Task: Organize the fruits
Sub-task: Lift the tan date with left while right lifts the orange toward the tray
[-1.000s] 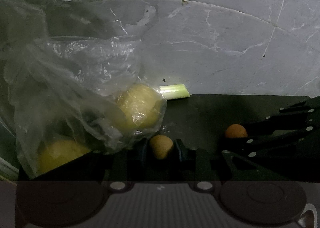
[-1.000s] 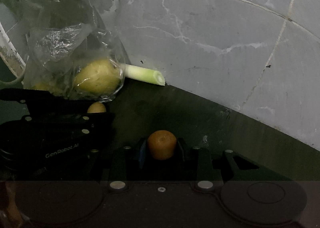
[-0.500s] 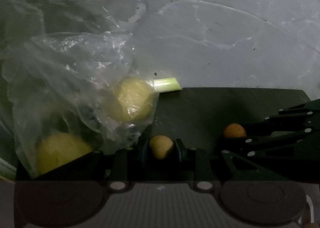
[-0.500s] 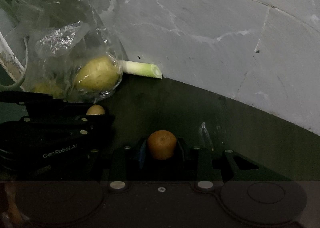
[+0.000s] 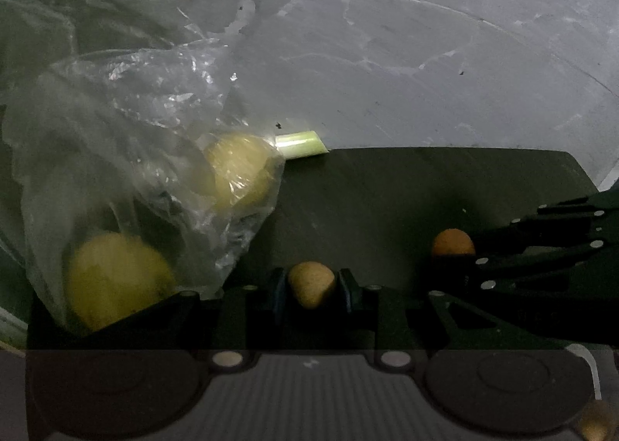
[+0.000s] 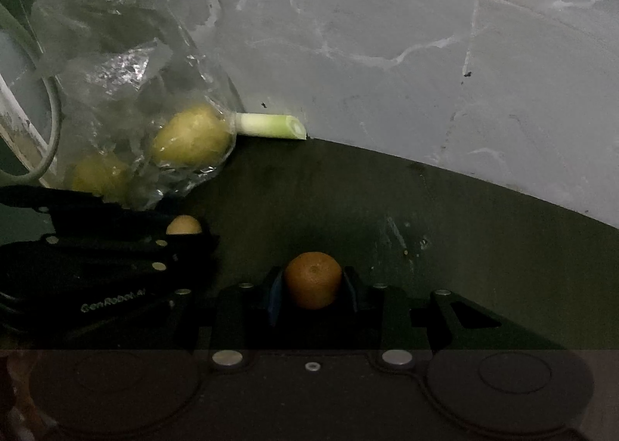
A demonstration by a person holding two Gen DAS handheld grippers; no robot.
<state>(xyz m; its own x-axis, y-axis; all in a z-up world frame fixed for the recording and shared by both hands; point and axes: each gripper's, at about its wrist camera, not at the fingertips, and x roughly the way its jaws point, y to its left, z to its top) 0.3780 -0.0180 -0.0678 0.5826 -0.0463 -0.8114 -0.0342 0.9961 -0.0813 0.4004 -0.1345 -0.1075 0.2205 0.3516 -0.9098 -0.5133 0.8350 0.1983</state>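
A pale marbled wall [image 6: 387,54] fills the background, meeting a dark tabletop [image 6: 348,201] that runs beneath both grippers. At the left, against the wall, a clear plastic bag [image 5: 127,123] slumps on the tabletop with two yellow fruits inside, one deep in its corner [image 6: 191,137] and one nearer the cameras [image 5: 116,278], so the bag seems to serve as the collecting place. A cut leek stalk [image 6: 271,125] lies at the foot of the wall, its end touching the bag. The left gripper [image 5: 311,284], just beside the bag, is clamped on a small tan fruit [image 5: 311,284]. The right gripper [image 6: 312,280], near it and further from the bag, pinches a small orange fruit [image 6: 312,280]. Each fruit sits between the fingertips, clear of the tabletop, probably carried toward the bag for sorting; its opening cannot be made out
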